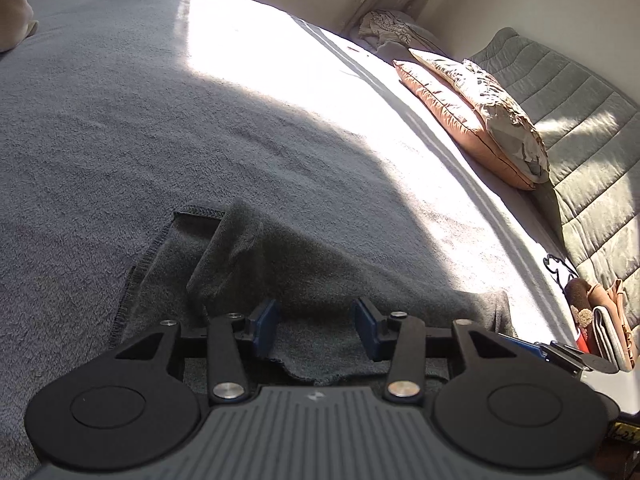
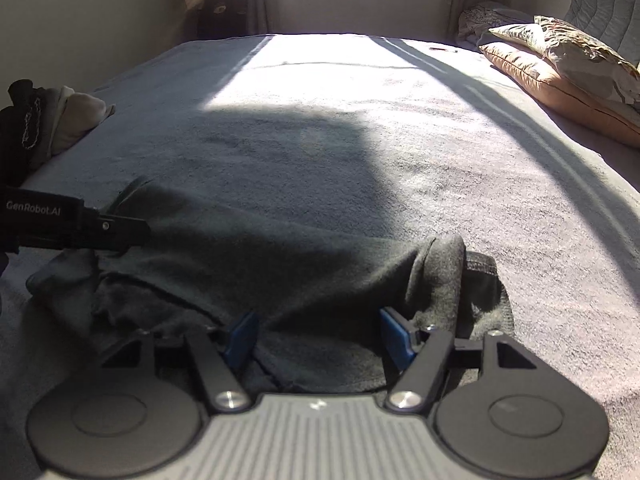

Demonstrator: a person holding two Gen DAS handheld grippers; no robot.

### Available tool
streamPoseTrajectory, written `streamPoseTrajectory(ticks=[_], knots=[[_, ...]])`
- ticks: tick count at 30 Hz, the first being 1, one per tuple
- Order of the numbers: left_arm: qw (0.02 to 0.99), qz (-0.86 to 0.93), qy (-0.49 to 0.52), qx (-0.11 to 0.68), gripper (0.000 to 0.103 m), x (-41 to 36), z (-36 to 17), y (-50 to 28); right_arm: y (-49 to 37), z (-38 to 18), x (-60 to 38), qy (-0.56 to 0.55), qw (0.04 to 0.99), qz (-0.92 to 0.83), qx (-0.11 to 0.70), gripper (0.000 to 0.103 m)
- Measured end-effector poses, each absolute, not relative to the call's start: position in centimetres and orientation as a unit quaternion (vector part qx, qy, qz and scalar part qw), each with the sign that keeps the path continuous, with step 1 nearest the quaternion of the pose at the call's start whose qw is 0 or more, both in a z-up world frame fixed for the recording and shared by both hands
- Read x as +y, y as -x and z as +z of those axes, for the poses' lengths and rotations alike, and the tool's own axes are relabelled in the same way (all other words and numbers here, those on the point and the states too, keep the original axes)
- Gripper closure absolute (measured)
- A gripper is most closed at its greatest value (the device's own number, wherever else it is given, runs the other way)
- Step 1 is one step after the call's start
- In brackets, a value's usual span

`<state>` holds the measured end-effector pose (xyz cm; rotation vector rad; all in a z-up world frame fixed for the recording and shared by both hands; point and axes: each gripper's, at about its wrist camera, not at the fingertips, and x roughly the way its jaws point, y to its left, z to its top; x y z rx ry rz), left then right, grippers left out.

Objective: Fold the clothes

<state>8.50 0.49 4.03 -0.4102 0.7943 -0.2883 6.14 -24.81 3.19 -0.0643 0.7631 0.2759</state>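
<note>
I have both jaws parted over the dark garment [image 2: 256,264], which lies bunched on the bed [image 2: 320,140] at lower centre: left hand-held gripper [image 1: 318,330] moderately wide, right hand-held gripper [image 2: 318,340] wider, neither pinching. I'd lift clear slowly, then smooth the fold flat.

Garment [image 2: 248,264] on bed [image 2: 320,148]; pillows [image 2: 560,68] far right; clothes pile [image 2: 60,116] left.

The dark grey knit garment [image 2: 248,264] runs under the gripper body; the black-gloved hand [image 2: 18,128] (left edge) is cut off.
</note>
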Motion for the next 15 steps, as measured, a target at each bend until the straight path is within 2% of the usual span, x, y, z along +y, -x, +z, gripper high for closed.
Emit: streamPoseTrajectory(ticks=[4,9,15], knots=[[0.89,-0.134,0.197,0.389,0.056,0.4,3.3,-9.2,-6.4,4.1,-25.2,0.018,0.938,0.112,0.327,0.033],[0.885,-0.133,0.207,0.394,0.056,0.7,3.1,-9.5,-7.7,1.6,-24.8,0.034,0.916,0.097,0.388,0.018],[0.895,-0.128,0.209,0.374,0.053,1.2,3.9,-9.5,-7.2,3.5,-25.0,0.023,0.931,0.104,0.348,0.019]])
